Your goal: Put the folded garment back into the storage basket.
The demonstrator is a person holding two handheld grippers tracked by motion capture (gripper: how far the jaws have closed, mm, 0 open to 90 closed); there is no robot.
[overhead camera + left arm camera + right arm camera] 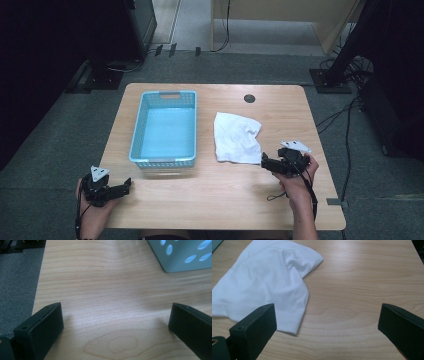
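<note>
A crumpled white cloth [236, 137] lies on the wooden table [215, 195], right of a light blue plastic basket [166, 127]. My right gripper [265, 160] sits just off the cloth's near right corner, jaws wide apart and nothing between them. In the right gripper view the cloth [264, 287] spreads ahead and to the left of the gripper [325, 320]. My left gripper [127, 184] rests at the table's near left, open and empty, pointing toward the basket's near corner. In the left gripper view the gripper [115, 320] frames bare wood, with the basket's [185, 255] corner at upper right.
The basket is empty. A dark round grommet [249, 98] sits in the table's far side. Grey carpet [50, 145] surrounds the table, with equipment stands and cables [345, 115] at the right and far left.
</note>
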